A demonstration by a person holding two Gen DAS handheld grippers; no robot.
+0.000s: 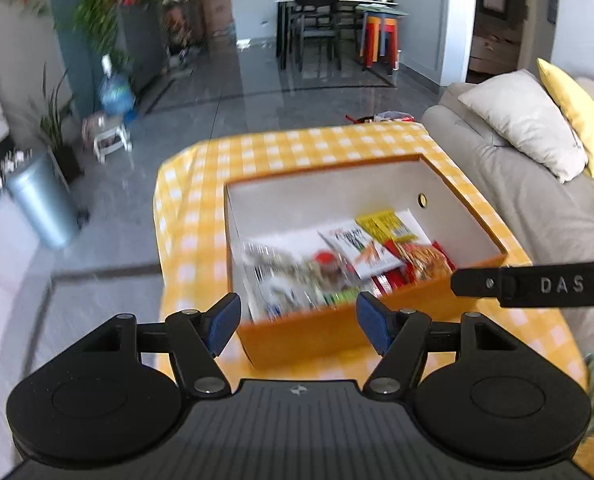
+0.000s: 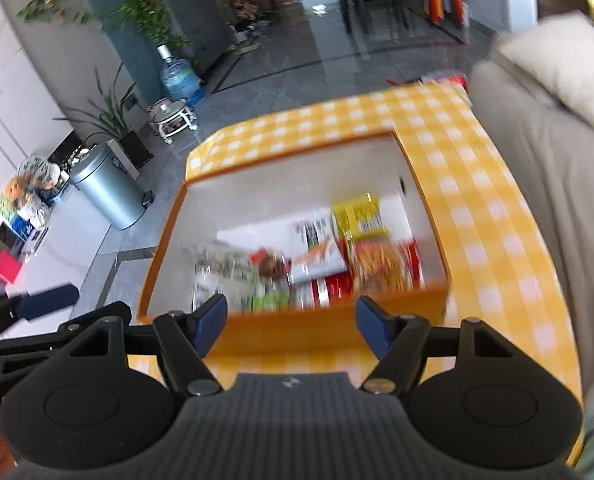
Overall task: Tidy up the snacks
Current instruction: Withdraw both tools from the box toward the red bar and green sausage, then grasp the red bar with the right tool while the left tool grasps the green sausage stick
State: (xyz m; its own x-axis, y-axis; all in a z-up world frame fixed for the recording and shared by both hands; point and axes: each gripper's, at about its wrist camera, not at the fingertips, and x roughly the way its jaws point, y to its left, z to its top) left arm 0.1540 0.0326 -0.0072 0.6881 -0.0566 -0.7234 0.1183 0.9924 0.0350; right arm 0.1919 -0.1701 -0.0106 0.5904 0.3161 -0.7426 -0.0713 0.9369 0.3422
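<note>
An orange box (image 1: pixel 297 334) with a white inside stands on a yellow checked tablecloth (image 1: pixel 297 144). Several snack packets lie in its near half: a white packet (image 1: pixel 361 246), a yellow packet (image 1: pixel 385 224), a red-orange packet (image 1: pixel 421 260) and silvery ones (image 1: pixel 281 276). My left gripper (image 1: pixel 299 322) is open and empty, above the box's near wall. My right gripper (image 2: pixel 291 326) is open and empty, also at the box's near wall (image 2: pixel 297 332). The same packets show in the right wrist view (image 2: pixel 317 246). The right gripper's finger (image 1: pixel 537 284) reaches in from the right.
A beige sofa (image 1: pixel 537 200) with a white cushion (image 1: pixel 525 120) and a yellow cushion (image 1: pixel 577 116) borders the table on the right. A metal bin (image 2: pixel 109 188), plants, a water jug (image 2: pixel 179 78) and a small stool stand on the tiled floor at left.
</note>
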